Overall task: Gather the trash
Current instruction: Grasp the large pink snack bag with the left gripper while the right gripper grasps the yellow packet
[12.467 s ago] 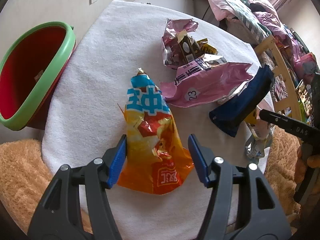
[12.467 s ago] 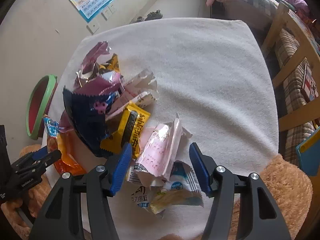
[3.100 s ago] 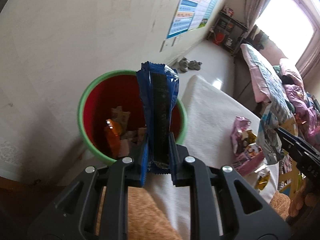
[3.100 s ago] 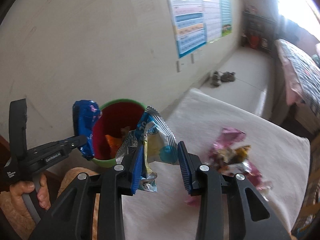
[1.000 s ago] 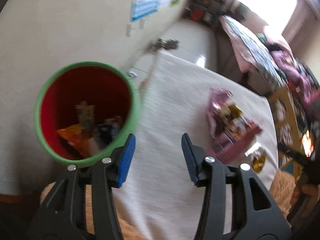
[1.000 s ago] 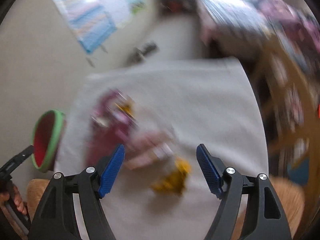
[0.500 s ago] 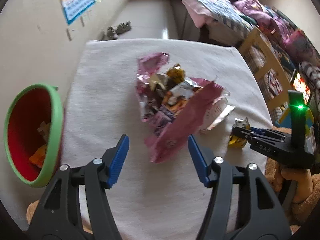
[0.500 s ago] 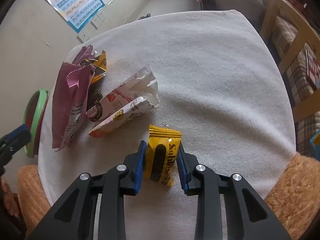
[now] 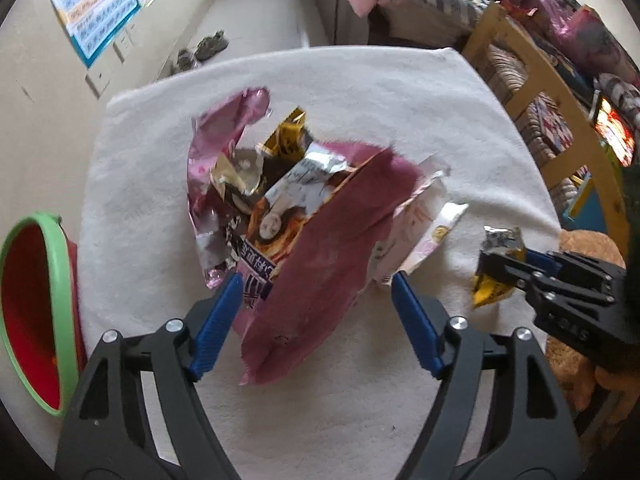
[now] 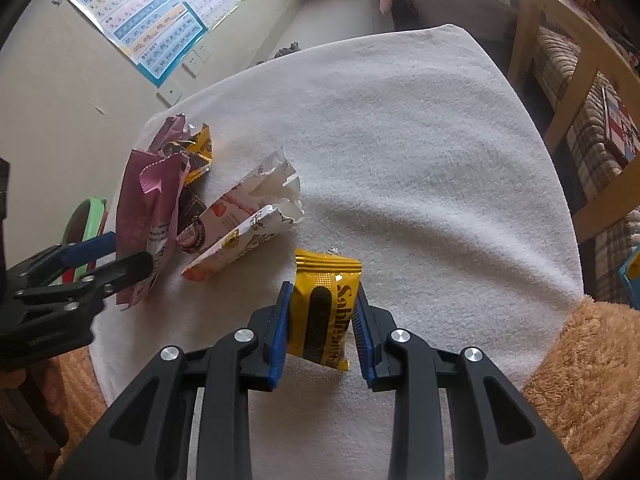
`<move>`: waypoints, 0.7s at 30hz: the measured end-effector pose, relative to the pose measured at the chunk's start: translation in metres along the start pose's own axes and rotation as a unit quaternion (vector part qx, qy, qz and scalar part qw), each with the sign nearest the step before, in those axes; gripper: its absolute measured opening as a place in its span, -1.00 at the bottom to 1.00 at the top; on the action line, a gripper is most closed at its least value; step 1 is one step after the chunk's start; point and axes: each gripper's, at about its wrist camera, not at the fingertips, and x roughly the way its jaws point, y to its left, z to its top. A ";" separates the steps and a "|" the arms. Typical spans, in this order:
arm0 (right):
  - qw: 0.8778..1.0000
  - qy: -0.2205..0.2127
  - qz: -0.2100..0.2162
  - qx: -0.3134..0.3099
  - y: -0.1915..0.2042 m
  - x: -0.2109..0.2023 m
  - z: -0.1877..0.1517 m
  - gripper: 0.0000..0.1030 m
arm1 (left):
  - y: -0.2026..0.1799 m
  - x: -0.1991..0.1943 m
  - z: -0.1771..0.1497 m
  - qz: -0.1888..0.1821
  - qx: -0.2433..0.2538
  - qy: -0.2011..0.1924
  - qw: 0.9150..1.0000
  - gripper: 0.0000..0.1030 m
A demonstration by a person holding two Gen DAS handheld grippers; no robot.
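A heap of snack wrappers [image 9: 248, 168] lies on the white-towelled table [image 9: 360, 92]. A long maroon wrapper [image 9: 328, 240] slopes out of the heap toward me. My left gripper [image 9: 316, 300] hangs over its near end with jaws opening; the wrapper lies between the pads, untouched. The same left gripper [image 10: 116, 258] shows at the left of the right wrist view. My right gripper [image 10: 323, 292] is shut on a yellow packet [image 10: 324, 312], upright on the towel. That yellow packet [image 9: 500, 240] also appears in the left wrist view. A red bin with a green rim [image 9: 60, 280] stands off the table's left edge.
A torn white-and-pink wrapper [image 10: 240, 216] lies between the heap and the yellow packet. A fuzzy orange cushion [image 10: 580, 360] borders the table's near side. A wooden-framed seat [image 10: 568, 92] stands to the right. A poster [image 10: 152, 20] hangs on the wall, and shoes [image 9: 204, 46] sit on the floor.
My left gripper swung from over the bin to the wrapper heap, sank and widened around the maroon wrapper. My right gripper dropped and shut on the yellow packet, then held still.
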 end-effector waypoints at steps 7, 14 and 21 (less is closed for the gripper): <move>1.000 0.000 -0.001 -0.003 0.003 0.000 0.000 -0.45 | 0.009 0.003 -0.007 -0.013 -0.016 0.017 1.000 0.03; 1.000 -0.005 -0.006 -0.021 0.013 -0.005 0.000 -0.45 | 0.025 -0.024 -0.026 -0.026 -0.043 0.016 0.999 -0.10; 0.999 -0.007 -0.013 -0.037 0.019 -0.003 -0.002 -0.45 | 0.042 -0.035 -0.056 -0.021 -0.082 0.033 0.996 -0.10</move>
